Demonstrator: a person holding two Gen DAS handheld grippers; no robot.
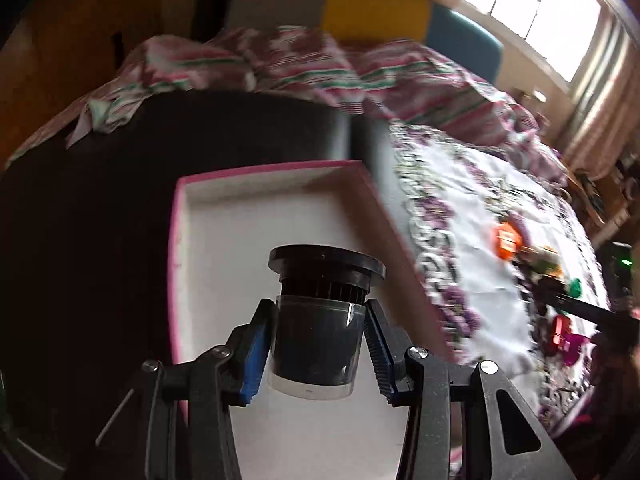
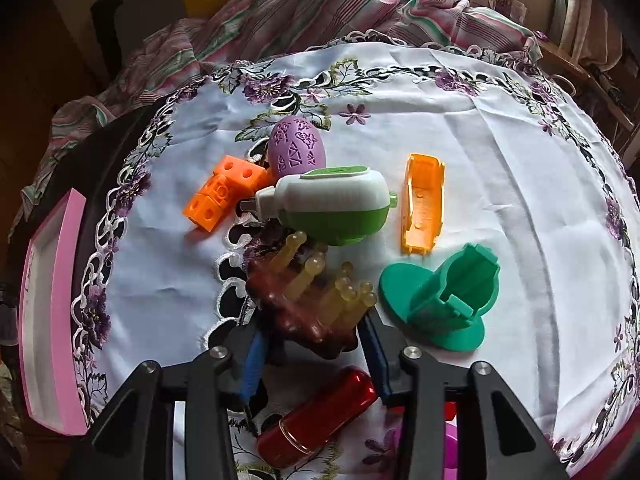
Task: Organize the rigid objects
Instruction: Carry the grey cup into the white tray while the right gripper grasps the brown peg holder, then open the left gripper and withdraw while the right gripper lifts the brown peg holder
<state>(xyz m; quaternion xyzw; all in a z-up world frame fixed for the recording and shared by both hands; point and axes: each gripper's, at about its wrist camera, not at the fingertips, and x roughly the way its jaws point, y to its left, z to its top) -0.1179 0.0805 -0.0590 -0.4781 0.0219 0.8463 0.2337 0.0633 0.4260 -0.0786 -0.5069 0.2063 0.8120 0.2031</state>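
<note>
My left gripper (image 1: 319, 310) is shut on a small clear jar (image 1: 316, 344) with dark contents and a black ribbed cap. It hangs above the white floor of a pink-rimmed tray (image 1: 240, 228). In the right wrist view my right gripper (image 2: 312, 318) points down at the embroidered cloth. Its blue pads sit against both sides of a brown massage brush (image 2: 296, 316) with yellowish prongs, so it is shut on the brush. The tray (image 2: 56, 304) lies at the far left of that view.
Around the brush lie a purple egg (image 2: 297, 148), orange cubes (image 2: 222, 196), a white and green device (image 2: 332, 204), an orange trough piece (image 2: 424, 204), a green stand (image 2: 444, 300) and a red cylinder (image 2: 320, 416). A striped blanket (image 2: 320, 8) is bunched behind.
</note>
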